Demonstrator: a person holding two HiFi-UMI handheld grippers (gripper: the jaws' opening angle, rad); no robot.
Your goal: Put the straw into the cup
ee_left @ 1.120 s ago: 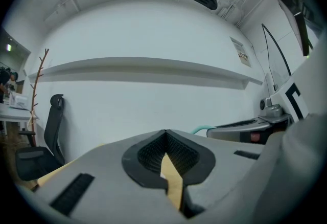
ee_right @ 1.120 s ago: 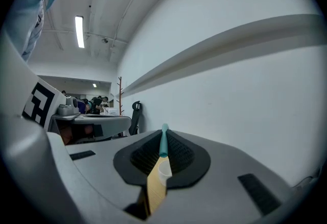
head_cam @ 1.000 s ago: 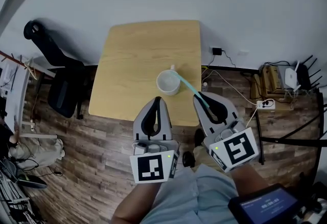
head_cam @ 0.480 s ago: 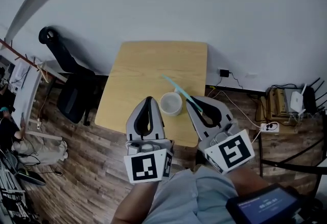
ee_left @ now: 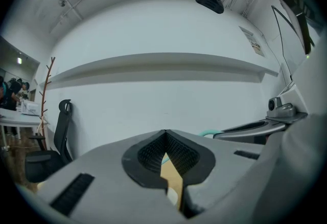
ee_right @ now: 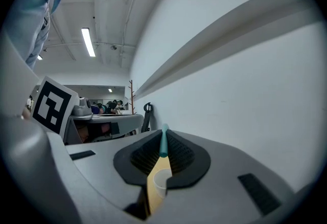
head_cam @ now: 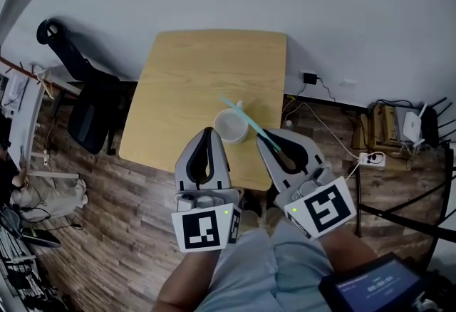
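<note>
Right gripper [ee_right: 163, 138]: jaws are clamping the teal straw [head_cam: 247, 118], which is slanting over the cup [head_cam: 226, 130] at its right rim. Left gripper [ee_left: 165, 135]: jaws are pressing together, empty, nearside of the cup. Cup is sitting by the table's [head_cam: 192, 68] near edge, tabletop stretching beyond.

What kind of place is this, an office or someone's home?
Most likely an office or lab: a black office chair beside a small wooden table, a power strip and router on the wood floor, and desks with people farther back in the right gripper view.
</note>
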